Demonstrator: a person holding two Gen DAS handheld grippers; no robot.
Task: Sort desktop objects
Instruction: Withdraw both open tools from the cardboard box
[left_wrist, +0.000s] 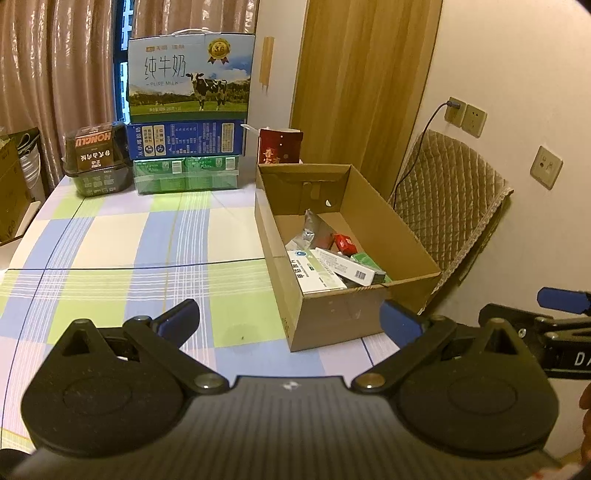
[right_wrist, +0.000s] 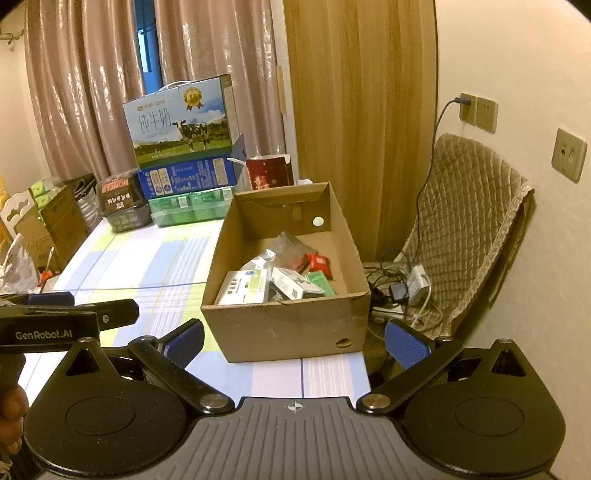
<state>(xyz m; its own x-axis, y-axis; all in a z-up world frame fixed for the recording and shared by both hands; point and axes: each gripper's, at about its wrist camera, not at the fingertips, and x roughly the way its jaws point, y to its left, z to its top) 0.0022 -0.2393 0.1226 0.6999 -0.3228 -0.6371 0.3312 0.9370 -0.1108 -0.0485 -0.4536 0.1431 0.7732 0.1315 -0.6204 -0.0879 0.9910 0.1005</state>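
Note:
An open cardboard box stands at the right edge of the checked tablecloth. Inside lie several small items: a white medicine box, a long white carton, a silver pouch, a red packet and a green packet. My left gripper is open and empty, just in front of the box. My right gripper is open and empty too, facing the box's near wall.
Stacked milk cartons, a dark snack pack and a red bag line the table's far edge. A quilted chair and power strip cables are right of the table. A hand shows at lower left.

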